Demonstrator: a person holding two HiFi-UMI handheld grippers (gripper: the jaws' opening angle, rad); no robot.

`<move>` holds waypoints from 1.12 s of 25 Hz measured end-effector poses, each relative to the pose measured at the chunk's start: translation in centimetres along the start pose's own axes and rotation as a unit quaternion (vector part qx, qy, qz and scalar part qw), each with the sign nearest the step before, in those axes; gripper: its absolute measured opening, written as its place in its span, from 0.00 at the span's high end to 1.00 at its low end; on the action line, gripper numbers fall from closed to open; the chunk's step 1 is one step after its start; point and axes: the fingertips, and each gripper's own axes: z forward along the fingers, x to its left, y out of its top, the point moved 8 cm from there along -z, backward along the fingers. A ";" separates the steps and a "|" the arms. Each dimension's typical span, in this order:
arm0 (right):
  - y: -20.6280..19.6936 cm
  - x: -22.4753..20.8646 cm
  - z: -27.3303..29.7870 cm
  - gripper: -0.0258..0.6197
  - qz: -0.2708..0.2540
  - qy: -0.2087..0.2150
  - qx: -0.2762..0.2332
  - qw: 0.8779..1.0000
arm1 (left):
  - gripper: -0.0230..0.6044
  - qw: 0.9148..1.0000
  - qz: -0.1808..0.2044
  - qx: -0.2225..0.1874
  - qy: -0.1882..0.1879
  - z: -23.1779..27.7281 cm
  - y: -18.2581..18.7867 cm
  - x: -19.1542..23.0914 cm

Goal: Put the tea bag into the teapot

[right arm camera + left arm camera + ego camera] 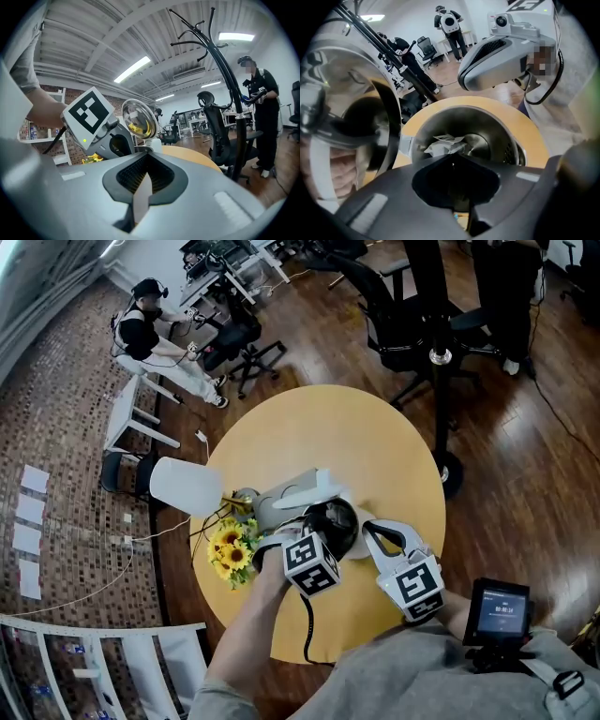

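Left gripper (452, 159), jaws shut, above teapot (508, 133) rim; tea bag (445, 144) inside.

The far half of the round table (319, 427) is lying bare, giving open passage. The left gripper (322, 524) is hanging over the mouth of the teapot (272, 507), with the raised lid (370, 136) standing beside it. Sunflowers (230, 554) are crowding the near left, the right gripper (373, 529) is sitting just right, and a coat stand (438, 399) is rising far right.
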 end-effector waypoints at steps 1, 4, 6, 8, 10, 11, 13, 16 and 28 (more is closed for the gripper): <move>-0.1 0.0 0.0 0.95 0.001 -0.001 0.001 1.000 | 0.94 1.000 0.001 0.001 -0.003 0.1 0.0 -0.1; -0.3 0.0 0.0 0.95 0.003 -0.002 0.001 1.000 | 0.94 1.000 0.002 0.004 -0.010 0.4 -0.1 -0.2; -0.1 0.0 0.0 0.95 0.005 -0.003 0.000 1.000 | 0.94 1.000 0.001 0.006 -0.009 0.5 -0.2 -0.1; 0.1 -0.1 0.0 0.95 0.007 -0.004 0.001 1.000 | 0.93 1.000 -0.002 0.006 -0.007 0.5 -0.2 -0.1; 0.0 -0.1 0.0 0.95 0.008 -0.005 0.001 1.000 | 0.93 1.000 -0.003 0.006 -0.004 0.6 -0.2 0.0; 0.0 -0.1 -0.1 0.95 0.008 -0.005 0.001 1.000 | 0.93 1.000 -0.003 0.006 -0.003 0.6 -0.1 0.0; -0.1 -0.1 -0.1 0.95 0.007 -0.006 0.001 1.000 | 0.85 1.000 -0.003 0.009 -0.006 0.7 -0.1 0.0; -0.1 -0.1 0.0 0.95 0.006 -0.005 0.001 1.000 | 0.80 1.000 -0.009 0.010 -0.011 0.7 -0.2 0.0; -0.3 -0.5 -0.8 0.95 -0.022 -0.012 -0.001 1.000 | 0.96 0.931 -0.247 -0.222 0.153 -3.9 -2.0 -0.2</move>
